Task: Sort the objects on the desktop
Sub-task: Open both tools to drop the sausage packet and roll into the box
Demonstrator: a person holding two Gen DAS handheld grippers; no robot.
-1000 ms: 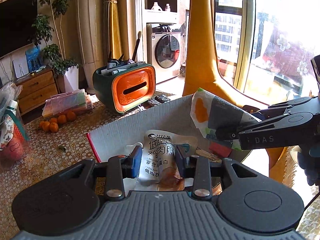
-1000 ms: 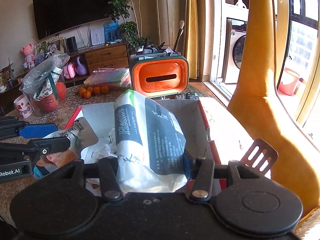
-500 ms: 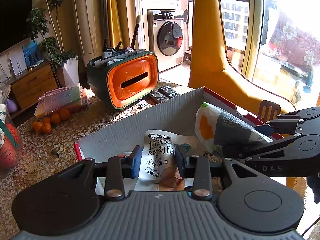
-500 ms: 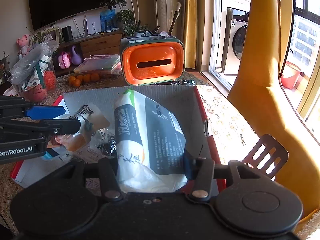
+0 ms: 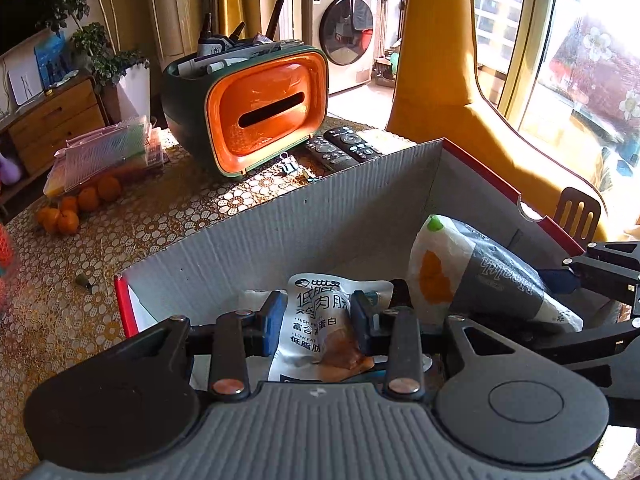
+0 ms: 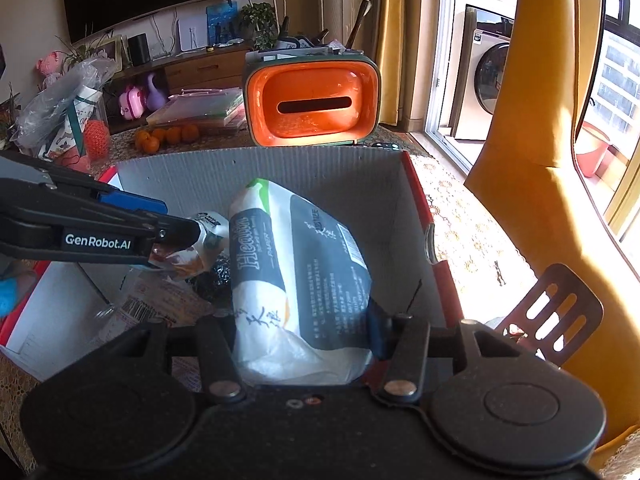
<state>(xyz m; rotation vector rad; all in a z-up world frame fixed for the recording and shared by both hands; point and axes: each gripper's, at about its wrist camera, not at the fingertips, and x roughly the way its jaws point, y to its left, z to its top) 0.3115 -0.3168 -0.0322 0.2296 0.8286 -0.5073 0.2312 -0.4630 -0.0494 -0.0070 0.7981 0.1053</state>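
— Two packets, one per gripper?
— Yes. The left gripper (image 5: 318,318) pinches a snack pouch (image 5: 320,322) tight; the right gripper (image 6: 304,334) clamps a tissue pack (image 6: 304,272). Both sit inside the one cardboard box (image 5: 320,224).
— Beyond the fingers?
— One orange organizer (image 5: 256,116), two remotes (image 5: 340,146).

Both wrist views look steeply down, close above the shared cardboard box (image 5: 320,216), side by side.

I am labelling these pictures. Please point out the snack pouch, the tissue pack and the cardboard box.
snack pouch (image 5: 316,320): left wrist view, printed front.
tissue pack (image 6: 304,264): right wrist view, dark printed face.
cardboard box (image 5: 320,224): left wrist view, grey inner wall.
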